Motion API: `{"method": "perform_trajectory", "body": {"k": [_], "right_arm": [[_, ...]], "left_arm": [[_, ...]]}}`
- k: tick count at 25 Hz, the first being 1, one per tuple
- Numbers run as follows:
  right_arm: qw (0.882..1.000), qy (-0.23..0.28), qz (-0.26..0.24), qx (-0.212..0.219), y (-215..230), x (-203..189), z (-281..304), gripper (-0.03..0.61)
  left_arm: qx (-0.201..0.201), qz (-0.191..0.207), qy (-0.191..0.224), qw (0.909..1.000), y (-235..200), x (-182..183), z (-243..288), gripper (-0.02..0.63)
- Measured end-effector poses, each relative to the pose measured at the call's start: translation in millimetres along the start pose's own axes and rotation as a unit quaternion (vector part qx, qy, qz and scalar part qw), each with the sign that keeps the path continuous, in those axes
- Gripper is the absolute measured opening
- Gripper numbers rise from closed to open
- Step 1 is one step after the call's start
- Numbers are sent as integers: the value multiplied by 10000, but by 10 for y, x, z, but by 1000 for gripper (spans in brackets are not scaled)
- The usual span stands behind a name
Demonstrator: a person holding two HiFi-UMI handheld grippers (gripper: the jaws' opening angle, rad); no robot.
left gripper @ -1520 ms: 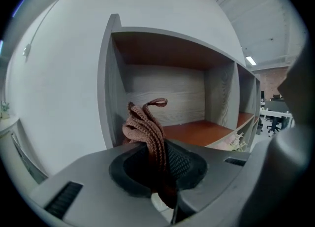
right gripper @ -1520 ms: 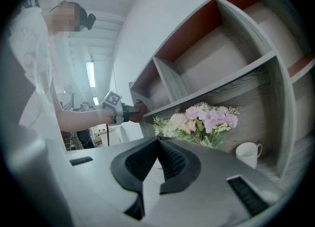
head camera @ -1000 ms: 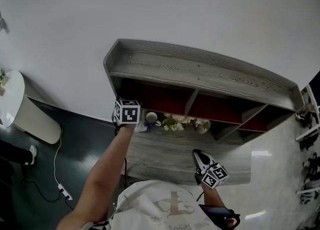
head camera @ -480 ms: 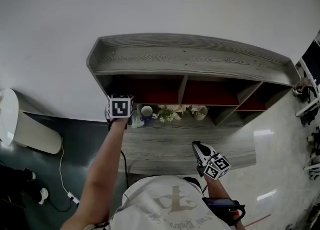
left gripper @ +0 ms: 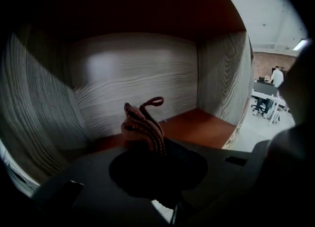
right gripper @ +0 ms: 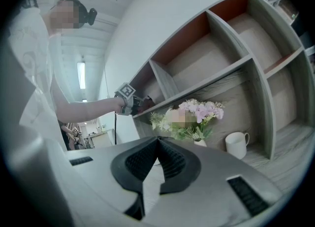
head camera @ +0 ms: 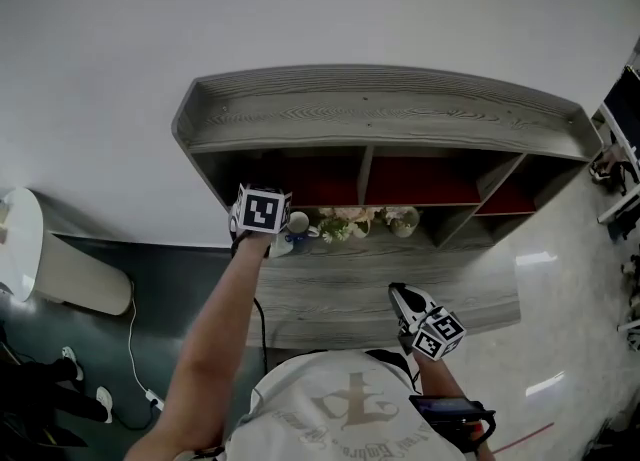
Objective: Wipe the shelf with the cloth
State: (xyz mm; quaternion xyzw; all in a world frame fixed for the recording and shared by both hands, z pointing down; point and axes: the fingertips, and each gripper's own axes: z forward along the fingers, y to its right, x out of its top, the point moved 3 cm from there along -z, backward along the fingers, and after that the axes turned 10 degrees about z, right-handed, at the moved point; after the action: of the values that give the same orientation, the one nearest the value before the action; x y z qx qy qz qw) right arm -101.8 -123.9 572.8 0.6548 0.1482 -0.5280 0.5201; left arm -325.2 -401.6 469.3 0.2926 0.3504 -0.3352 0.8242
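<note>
Pinches the brown ribbed cloth (left gripper: 143,130) in the left gripper (left gripper: 155,159), jaws clamped on it, inside the shelf's (head camera: 380,109) left-end compartment, above its red floor (left gripper: 197,127) near the back wall (left gripper: 133,78). Holds the right gripper (right gripper: 158,159) by the front edge of the lower board (head camera: 340,294), jaws pressed together on nothing, well apart from the cloth. Shows flowers (right gripper: 189,117) and a white mug (right gripper: 237,144) side by side on that board.

My fingers (left gripper: 147,172) clamp a bunched brown cloth (left gripper: 143,130), frame centre. Behind: shelf (left gripper: 138,83) back wall, wood-grain; reddish board (left gripper: 197,127) lower right.
</note>
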Motion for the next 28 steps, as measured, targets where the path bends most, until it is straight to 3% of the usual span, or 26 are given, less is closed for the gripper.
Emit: {"method": "perform_trajectory", "body": {"k": [18, 28], "right_arm": [[9992, 136, 133, -349, 113, -31, -383, 5], [9985, 146, 201, -496, 135, -81, -478, 5]], "left_arm": [[-605, 616, 84, 9962, 734, 334, 206, 63], [-951, 761, 153, 9924, 973, 496, 327, 63]]}}
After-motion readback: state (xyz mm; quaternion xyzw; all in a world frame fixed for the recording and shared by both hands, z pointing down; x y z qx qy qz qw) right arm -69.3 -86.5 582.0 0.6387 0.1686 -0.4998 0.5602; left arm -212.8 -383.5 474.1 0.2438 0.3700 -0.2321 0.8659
